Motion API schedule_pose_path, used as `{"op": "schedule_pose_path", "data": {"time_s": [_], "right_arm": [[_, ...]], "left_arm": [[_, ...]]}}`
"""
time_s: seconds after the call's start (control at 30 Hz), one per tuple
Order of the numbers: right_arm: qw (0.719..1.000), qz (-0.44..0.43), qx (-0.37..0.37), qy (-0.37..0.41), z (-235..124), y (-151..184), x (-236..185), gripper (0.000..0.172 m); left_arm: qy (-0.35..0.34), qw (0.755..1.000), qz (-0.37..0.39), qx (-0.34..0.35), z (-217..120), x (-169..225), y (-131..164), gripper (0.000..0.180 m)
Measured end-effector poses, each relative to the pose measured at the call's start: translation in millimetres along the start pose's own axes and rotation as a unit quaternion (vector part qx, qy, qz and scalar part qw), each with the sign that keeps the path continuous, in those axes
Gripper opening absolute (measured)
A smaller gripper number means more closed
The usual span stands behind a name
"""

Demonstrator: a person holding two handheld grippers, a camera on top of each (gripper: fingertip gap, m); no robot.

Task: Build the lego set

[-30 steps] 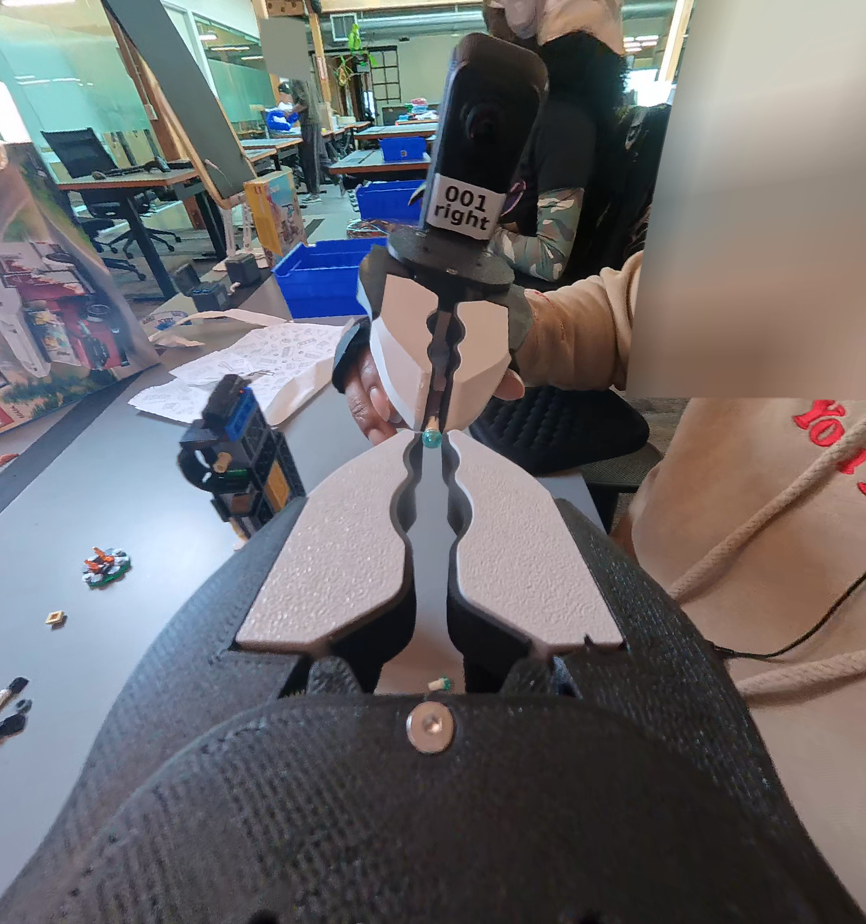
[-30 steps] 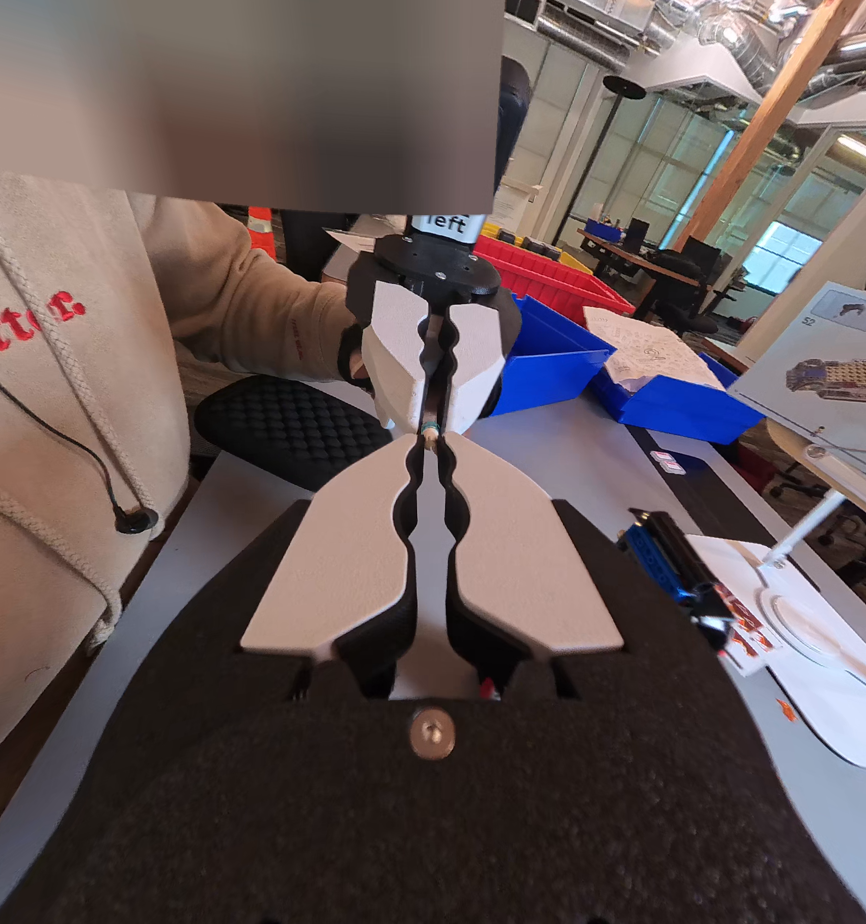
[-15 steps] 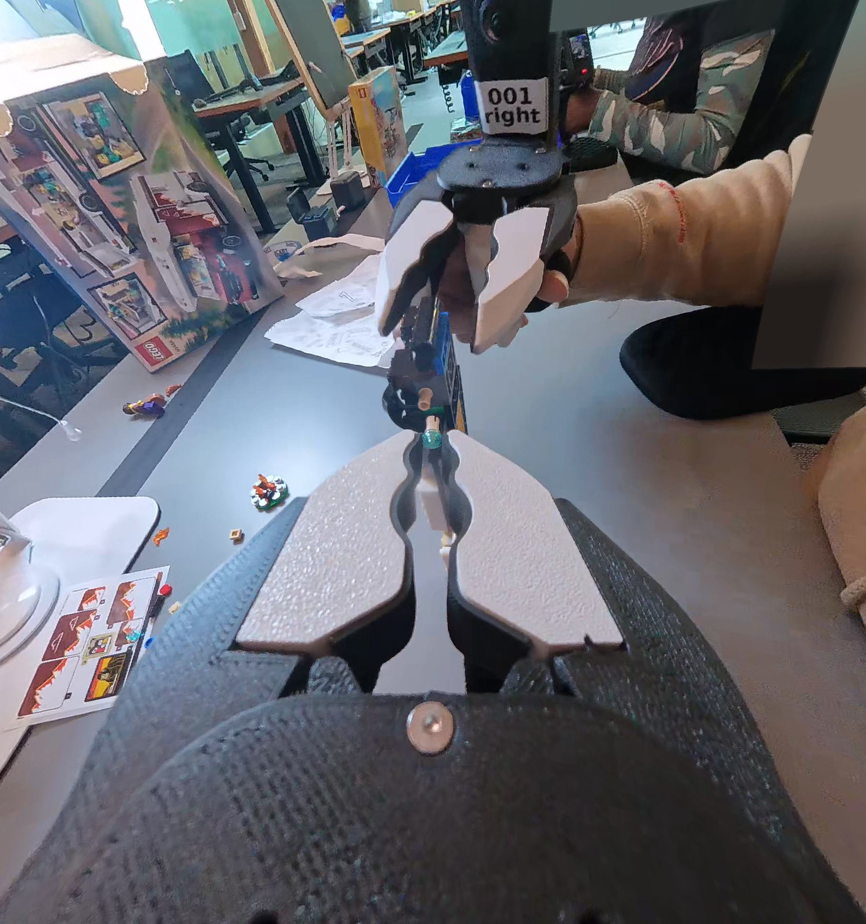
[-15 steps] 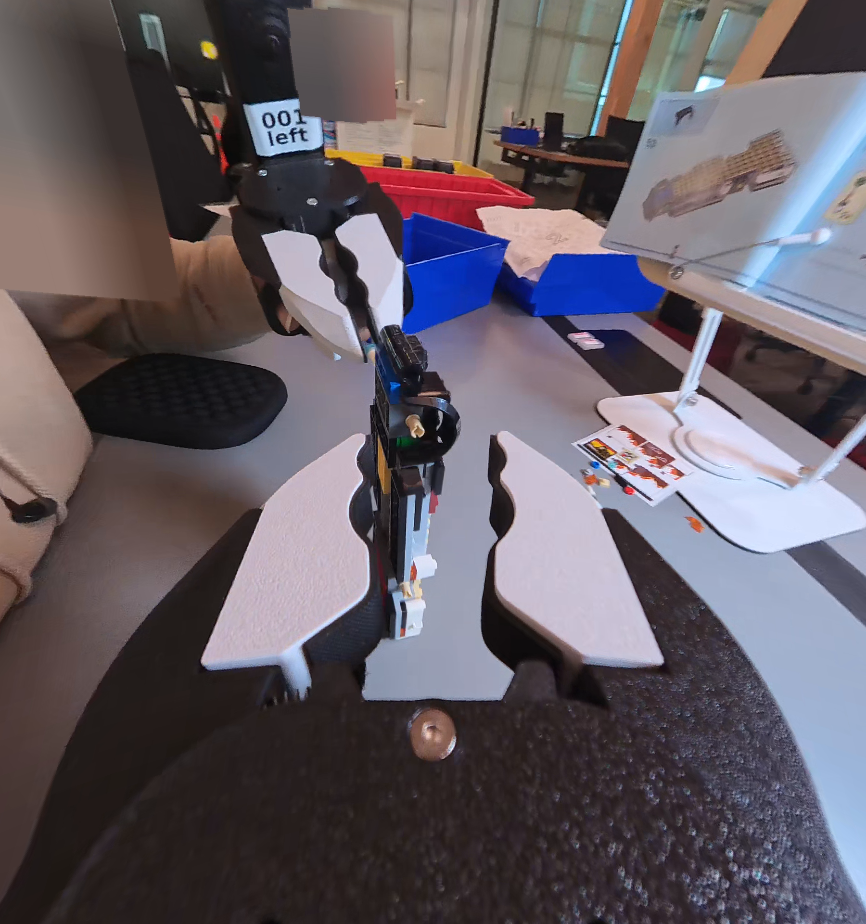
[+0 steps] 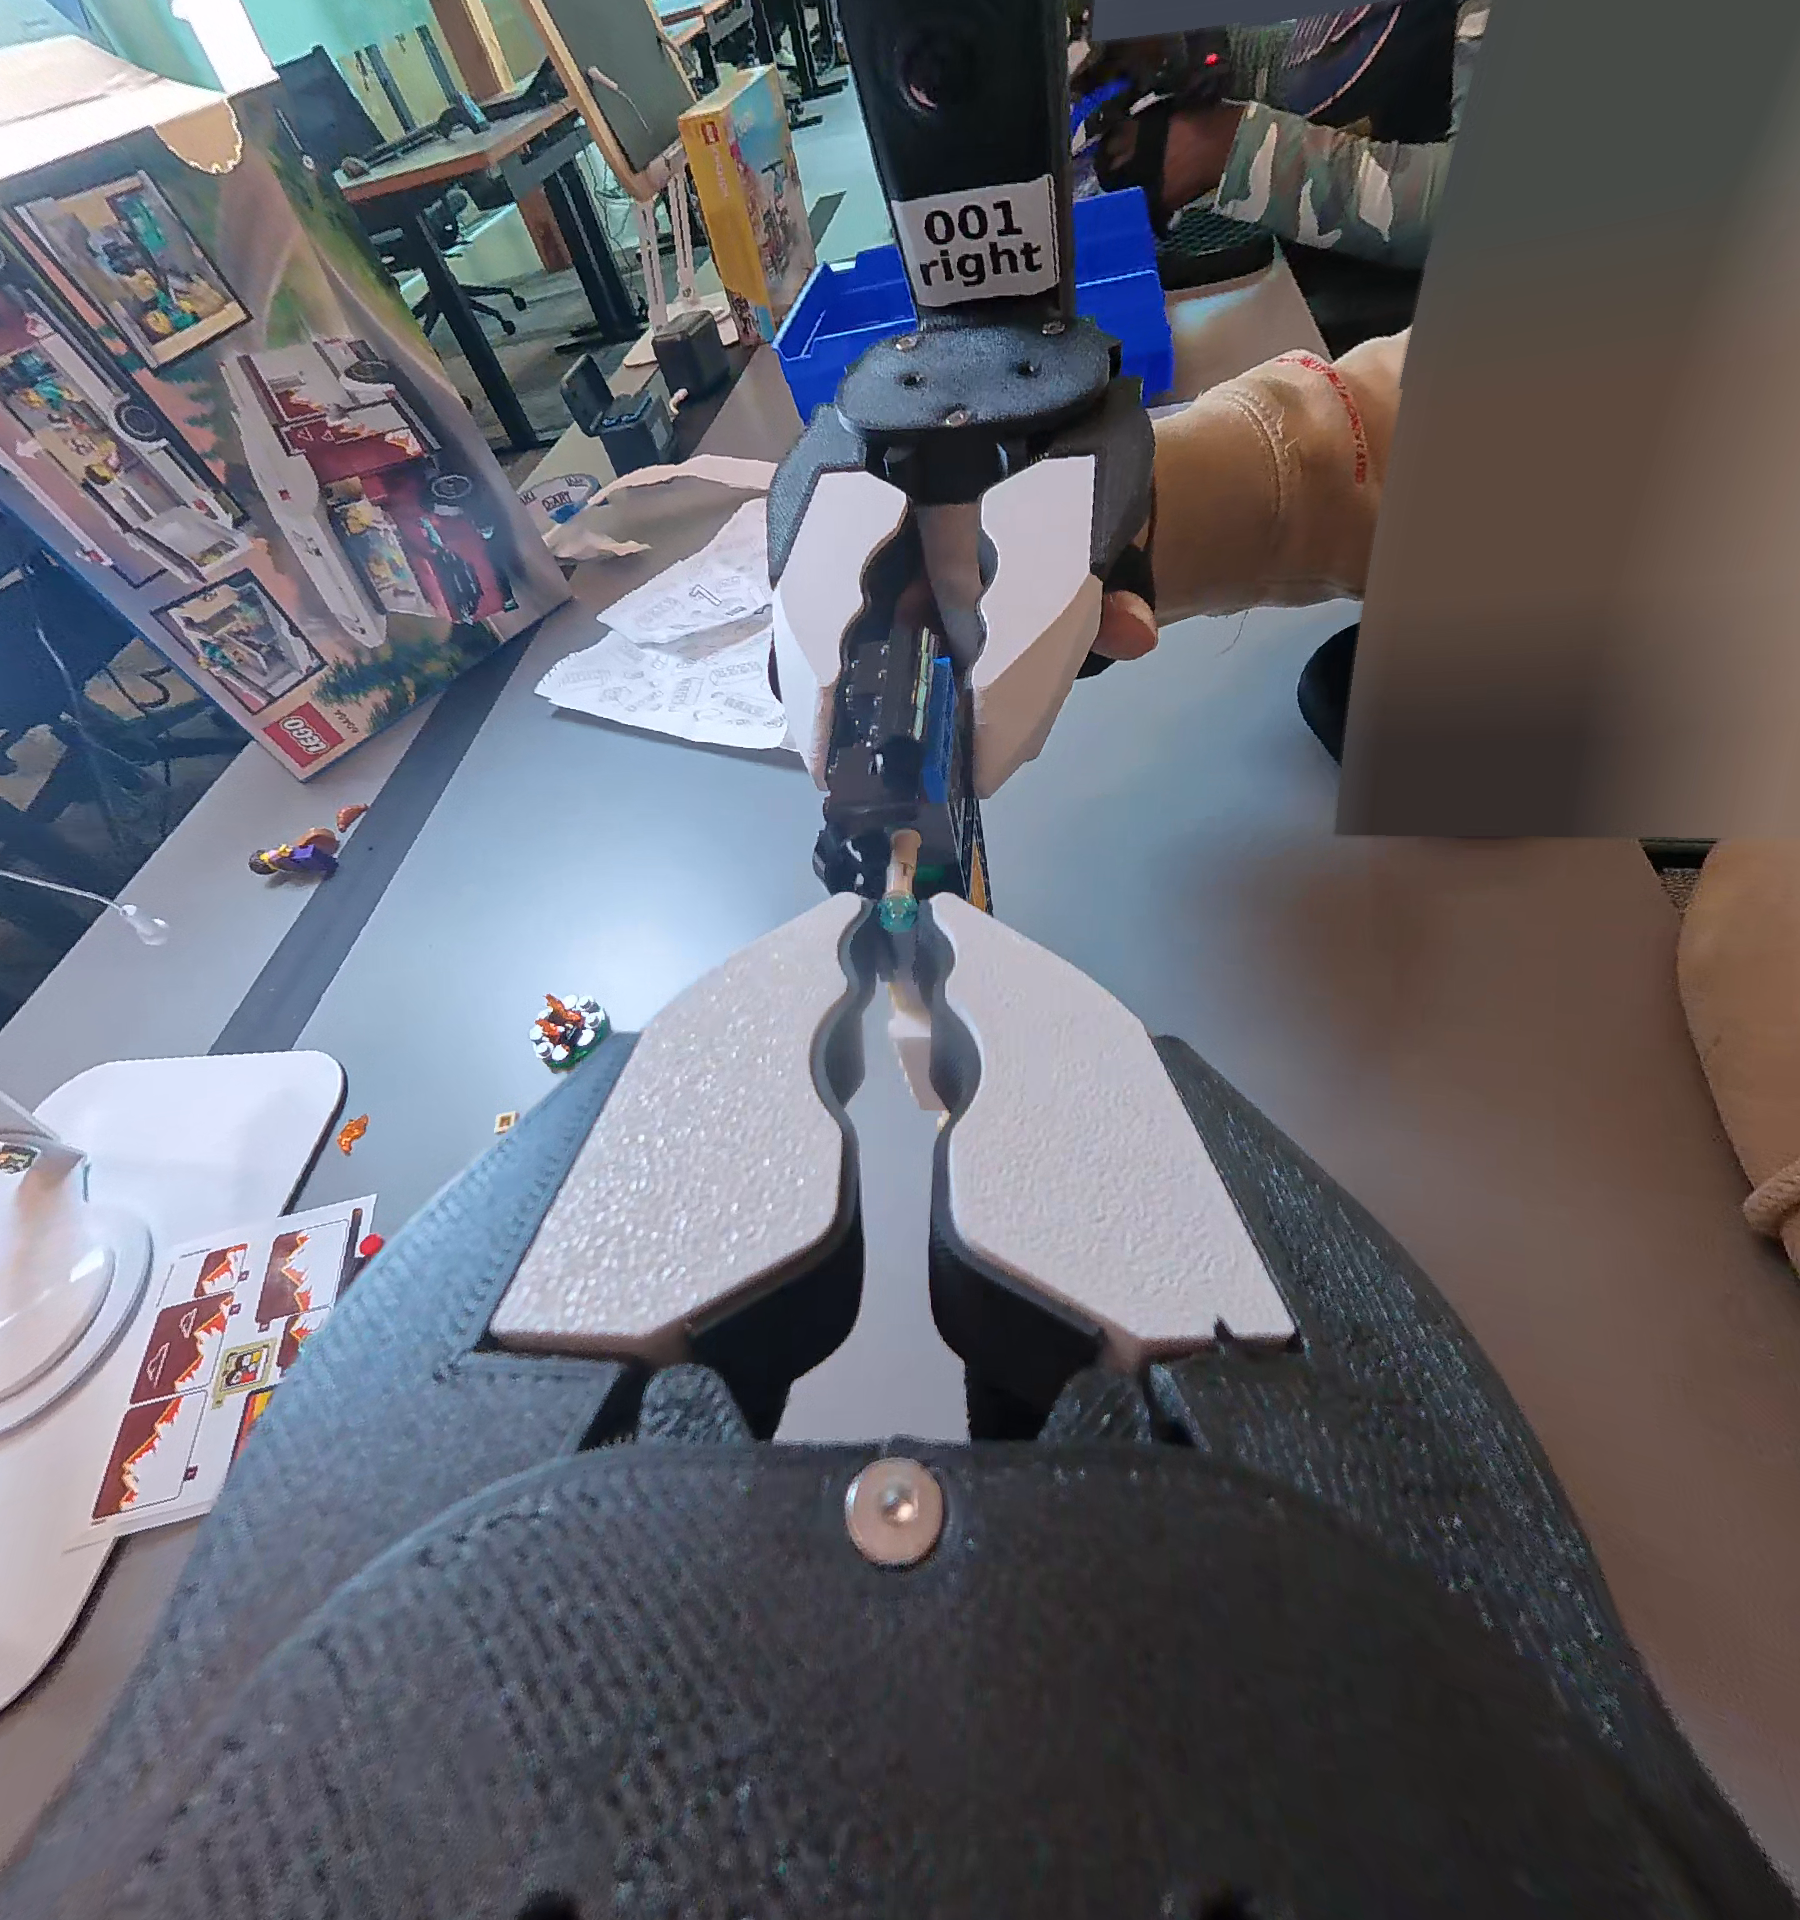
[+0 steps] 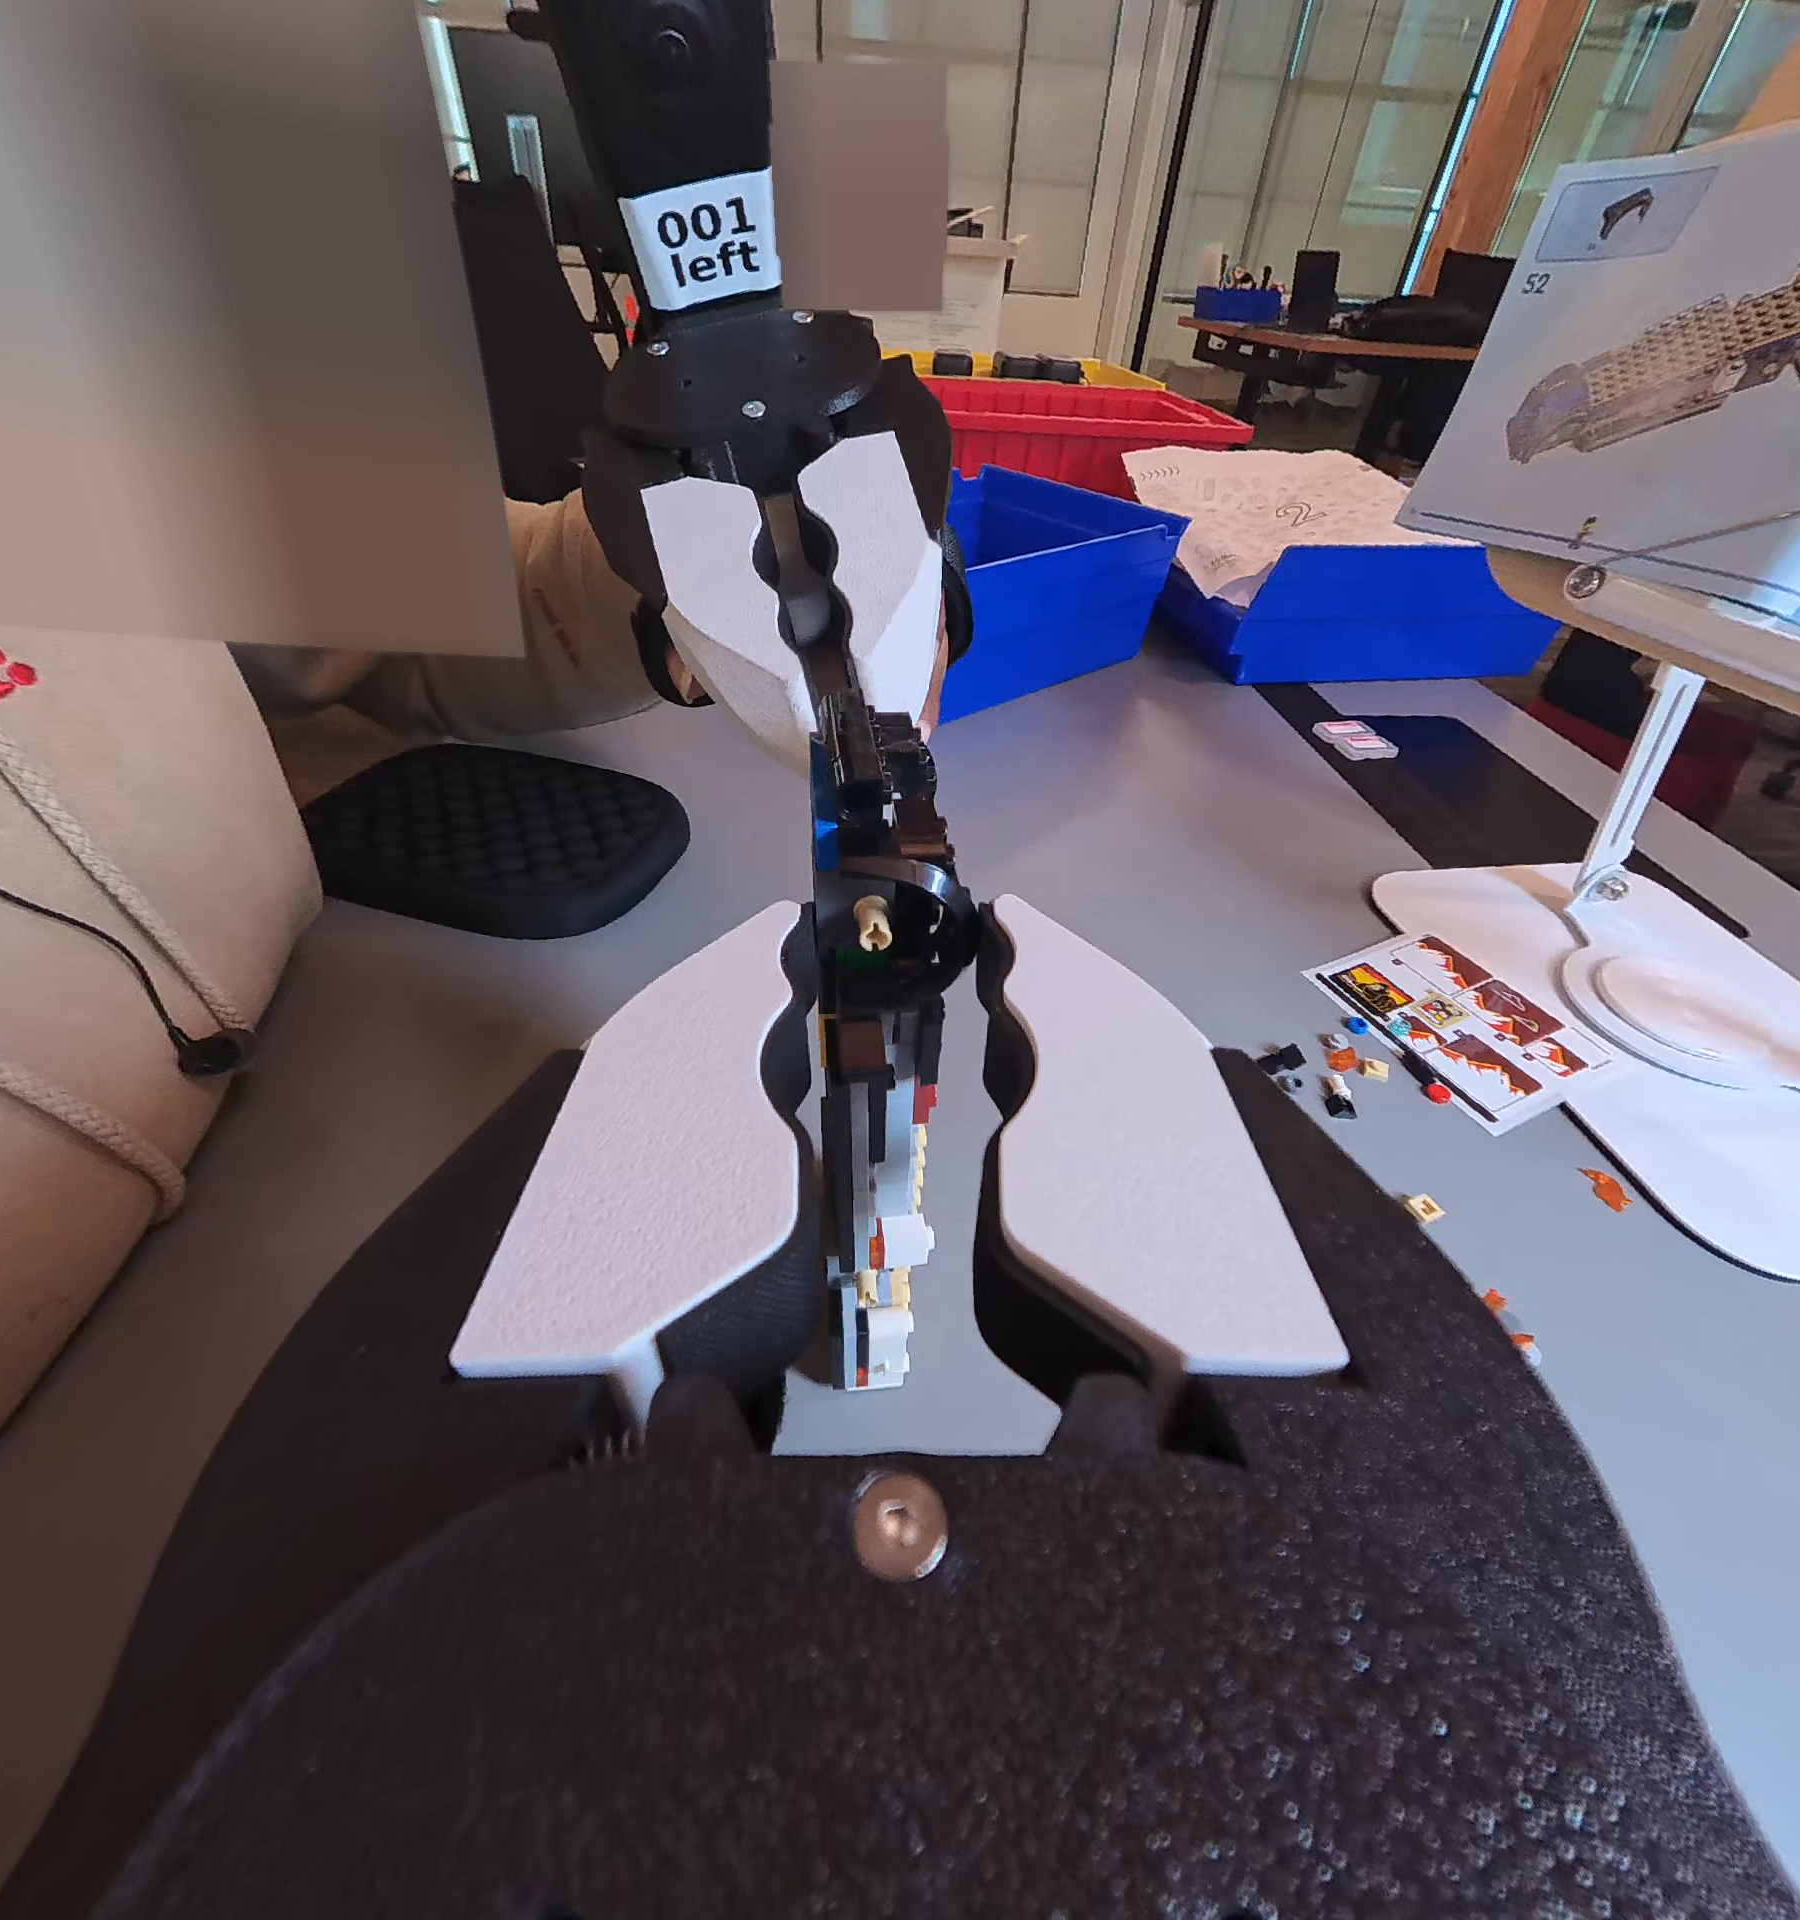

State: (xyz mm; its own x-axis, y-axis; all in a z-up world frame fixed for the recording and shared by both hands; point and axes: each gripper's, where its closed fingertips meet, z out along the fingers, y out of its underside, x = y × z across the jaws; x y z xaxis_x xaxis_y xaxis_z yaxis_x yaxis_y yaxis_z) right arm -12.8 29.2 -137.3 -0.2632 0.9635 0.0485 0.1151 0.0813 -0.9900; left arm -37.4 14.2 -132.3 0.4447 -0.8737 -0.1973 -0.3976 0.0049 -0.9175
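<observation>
The left gripper (image 5: 898, 914) is nearly closed, and its two white fingertips pinch a small teal round bead (image 5: 897, 914). A thin tan peg (image 5: 905, 854) stands just beyond the bead, between it and the brick model.

The right gripper (image 6: 894, 914) comes from the opposite side, so the two grippers face each other above the grey desk (image 5: 605, 862). Between its fingers stands a tall, narrow brick model (image 6: 875, 1060), mostly black, with blue, brown, grey and white parts. The fingers (image 6: 667, 1143) are closed around the model, and both tips touch its black curved part. The model rises upright from deep inside the fingers, and its upper end reaches the tips of the left gripper.

Toward the right edge of the desk lies a sticker sheet (image 6: 1457, 1023) on the corner of a white stand base (image 6: 1706, 1039), with small loose pieces (image 6: 1332, 1081) beside it. At the far edge are blue bins (image 6: 1062, 582) and a red bin (image 6: 1072, 421). On the other side of the desk a big picture box (image 5: 221, 436) stands, with a crumpled printed sheet (image 5: 688, 655) near it.
</observation>
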Motion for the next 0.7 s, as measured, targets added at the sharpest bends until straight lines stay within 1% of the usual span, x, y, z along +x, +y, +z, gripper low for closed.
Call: {"op": "schedule_pose_path", "data": {"time_s": [0.3, 0.57, 0.7], "right_arm": [[1.0, 0.002, 0.003, -0.005, 0.0, 0.1, -1.1, 0.029], [1.0, 0.004, 0.006, -0.01, 1.4, -0.3, -2.0, 0.029], [1.0, 0.001, 0.004, -0.01, 2.2, -0.2, -1.9, 0.029]], "left_arm": [[0.011, 1.0, -0.013, 0.01, -0.7, 1.5, -0.3, 0.007], [0.028, 0.998, -0.034, 0.037, -1.8, 2.1, -8.0, 0.006], [0.03, 0.998, -0.033, 0.039, -2.5, 1.7, -8.2, 0.006]]}}
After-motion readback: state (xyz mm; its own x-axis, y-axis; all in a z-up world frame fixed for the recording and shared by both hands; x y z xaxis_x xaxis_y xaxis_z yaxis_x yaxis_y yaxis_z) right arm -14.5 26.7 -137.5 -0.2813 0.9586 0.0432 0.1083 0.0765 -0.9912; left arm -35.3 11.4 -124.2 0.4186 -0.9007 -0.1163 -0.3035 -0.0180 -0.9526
